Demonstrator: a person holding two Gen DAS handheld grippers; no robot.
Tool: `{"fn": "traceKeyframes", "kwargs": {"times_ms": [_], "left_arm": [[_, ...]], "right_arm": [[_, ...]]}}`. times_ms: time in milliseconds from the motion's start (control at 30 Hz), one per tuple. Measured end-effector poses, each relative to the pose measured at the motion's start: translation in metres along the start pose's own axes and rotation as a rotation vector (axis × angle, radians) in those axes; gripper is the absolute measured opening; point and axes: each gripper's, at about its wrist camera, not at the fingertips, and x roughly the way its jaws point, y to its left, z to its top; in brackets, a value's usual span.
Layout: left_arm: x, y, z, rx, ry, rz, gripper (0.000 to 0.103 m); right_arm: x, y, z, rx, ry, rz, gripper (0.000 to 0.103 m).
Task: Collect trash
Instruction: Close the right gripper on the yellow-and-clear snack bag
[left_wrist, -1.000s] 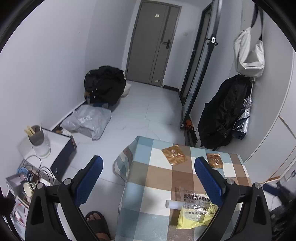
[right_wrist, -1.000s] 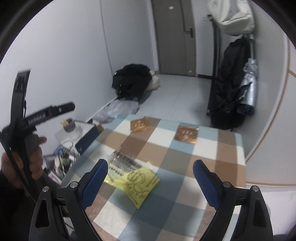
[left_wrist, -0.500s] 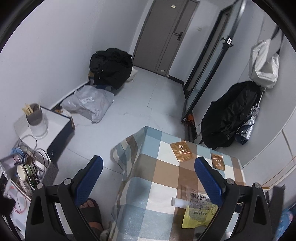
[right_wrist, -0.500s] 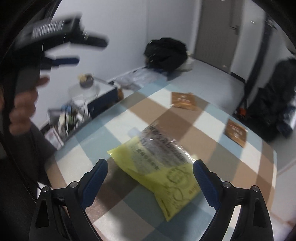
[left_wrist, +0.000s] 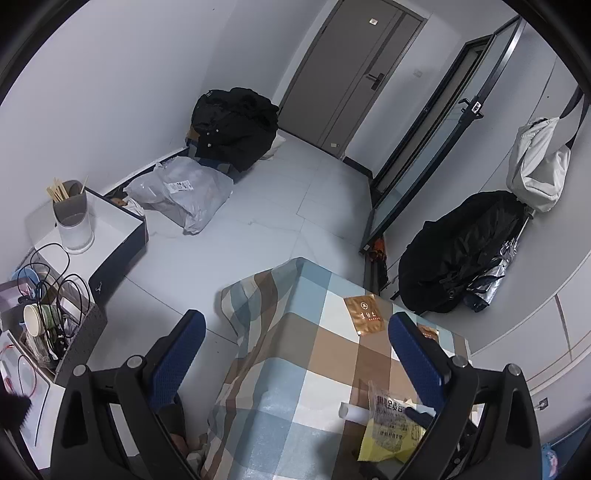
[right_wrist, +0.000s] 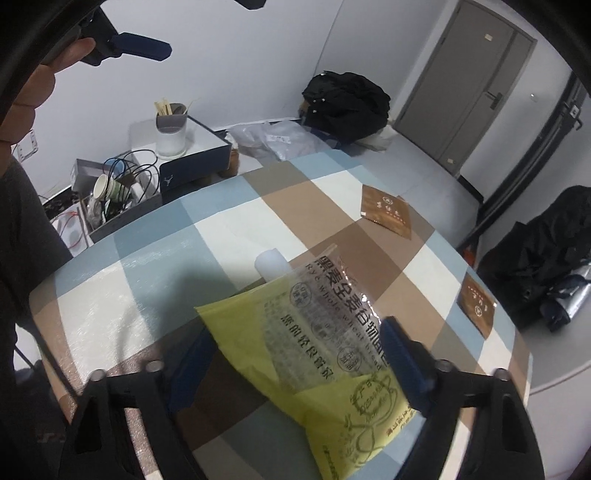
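A yellow and clear bread bag (right_wrist: 295, 332) lies on the checked tablecloth (right_wrist: 147, 277). My right gripper (right_wrist: 297, 350) is down over it, jaws closing, with the bag between the blurred blue fingers; I see no firm press. A white cylinder (right_wrist: 271, 262) pokes out from under the bag's far end. Two brown sachets (right_wrist: 386, 212) (right_wrist: 476, 308) lie farther back. My left gripper (left_wrist: 295, 321) hangs open over the table's left edge, holding nothing. The left wrist view shows the bag (left_wrist: 388, 432) at the bottom right and one sachet (left_wrist: 367, 315).
A person's hand (right_wrist: 33, 92) holds the left gripper at upper left. Beside the table stand a box of cups and cables (left_wrist: 48, 332) and a white box (left_wrist: 110, 229) with a grey cup. On the floor lie a grey parcel bag (left_wrist: 181, 192) and black bags (left_wrist: 232, 125).
My right gripper has come down and rolled over the yellow bag, and its jaws have narrowed around it. The left gripper has rolled and shifted a little.
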Motion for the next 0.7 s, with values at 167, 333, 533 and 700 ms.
{"fn": "traceKeyframes", "kwargs": {"times_ms": [167, 333, 533, 700], "left_arm": [[0.000, 0.002, 0.000, -0.007, 0.001, -0.003, 0.098], [0.000, 0.001, 0.000, -0.002, 0.004, 0.001, 0.098], [0.002, 0.001, -0.001, 0.005, 0.014, 0.014, 0.098], [0.003, 0.000, -0.001, 0.010, 0.015, 0.014, 0.098]], "right_arm": [[-0.001, 0.003, -0.002, -0.018, -0.001, 0.013, 0.050], [-0.010, 0.009, -0.002, -0.056, -0.034, 0.007, 0.031], [-0.023, 0.009, 0.000, -0.061, -0.064, -0.007, 0.009], [-0.039, -0.004, 0.007, -0.042, -0.090, -0.022, 0.005]]}}
